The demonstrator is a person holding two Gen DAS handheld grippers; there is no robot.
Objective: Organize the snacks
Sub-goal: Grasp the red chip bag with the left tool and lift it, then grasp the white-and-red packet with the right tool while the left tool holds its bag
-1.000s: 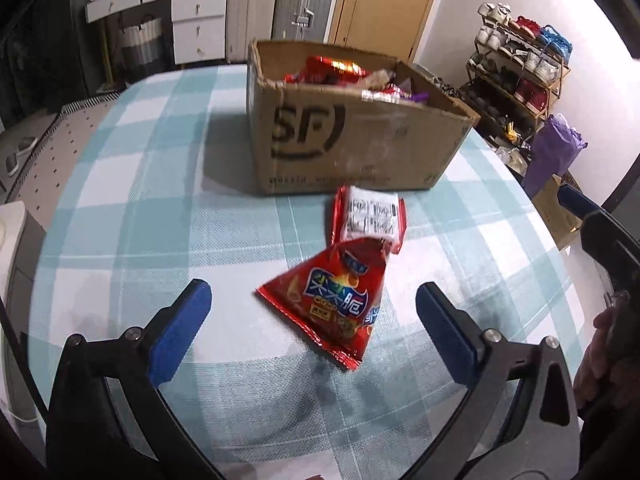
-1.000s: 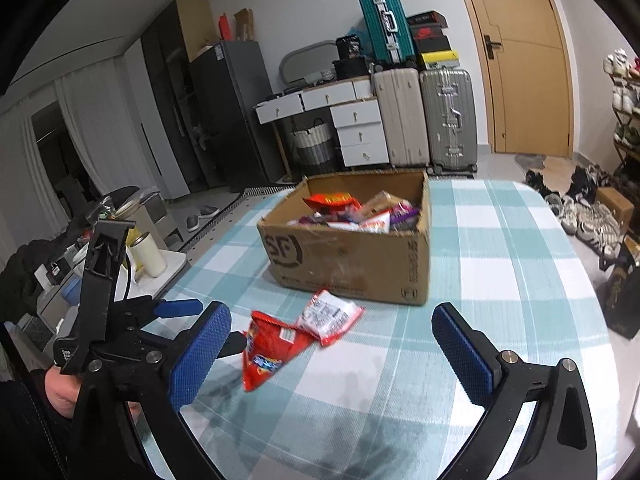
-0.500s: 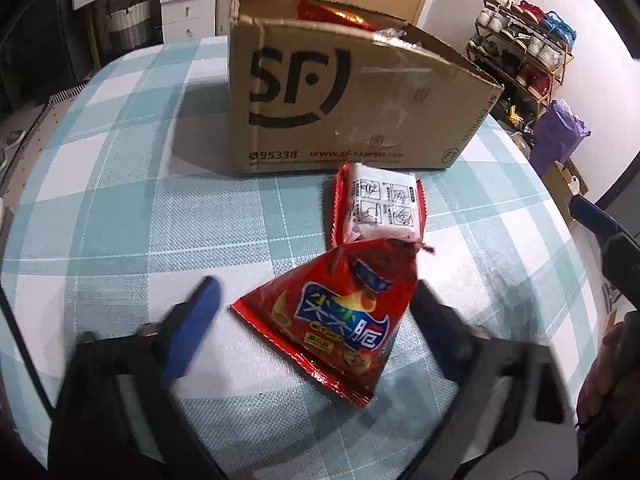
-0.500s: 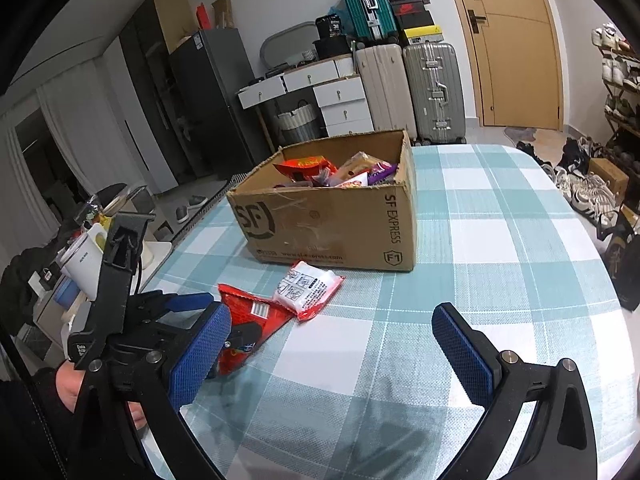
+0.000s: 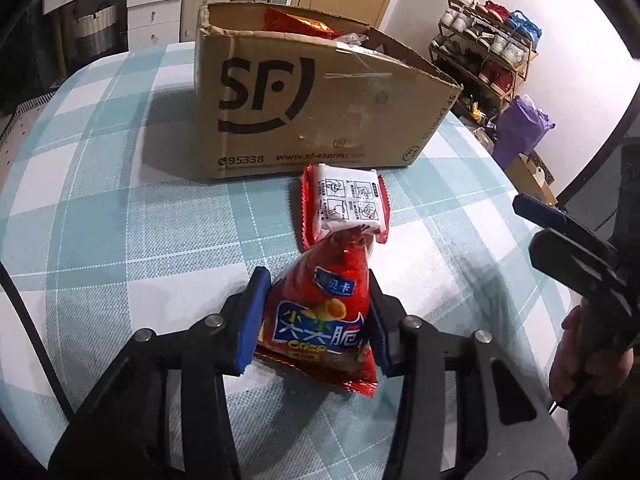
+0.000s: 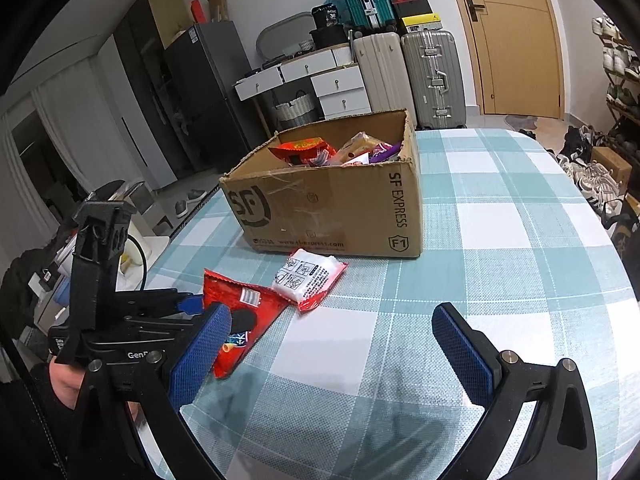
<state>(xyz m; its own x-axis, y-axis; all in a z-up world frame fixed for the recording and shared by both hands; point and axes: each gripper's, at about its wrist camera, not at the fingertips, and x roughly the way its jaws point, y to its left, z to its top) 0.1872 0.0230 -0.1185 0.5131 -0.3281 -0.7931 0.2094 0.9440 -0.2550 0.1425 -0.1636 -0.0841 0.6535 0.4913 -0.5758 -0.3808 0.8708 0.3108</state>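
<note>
Checked in pale teal and white, a tablecloth [image 6: 500, 240] covers the table on which everything is set, inside a cluttered room.

At the far left of the right wrist view, a dark fridge [image 6: 200, 92] and white drawers [image 6: 328, 80] are seen against the wall. Below them, the left gripper [image 5: 316, 312] is held low over the cloth, with its blue pads [image 5: 252, 320] pressed against both sides of a red chip bag [image 5: 324, 320]. The bag is pinched between the fingers, and its pointed top is turned toward the box. Whether the bag is lifted off the cloth cannot be told.

Just beyond the bag's tip, a white-and-red snack packet [image 5: 346, 204] is laid flat on the cloth, close to the front wall of a cardboard box [image 5: 312, 112]. The box is printed with a black SF logo and is left open at the top. It is filled with mixed snacks: a red packet [image 6: 302, 150], a tan one [image 6: 358, 144] and a purple one [image 6: 384, 150] are seen above the rim.

Behind the box, upright suitcases [image 6: 432, 76] are stood beside a wooden door [image 6: 516, 36].

Further right, the right gripper [image 6: 332, 344] is held above bare cloth with its fingers spread wide and nothing between them. At the far right, a shoe rack [image 5: 488, 52] is placed along the wall.
</note>
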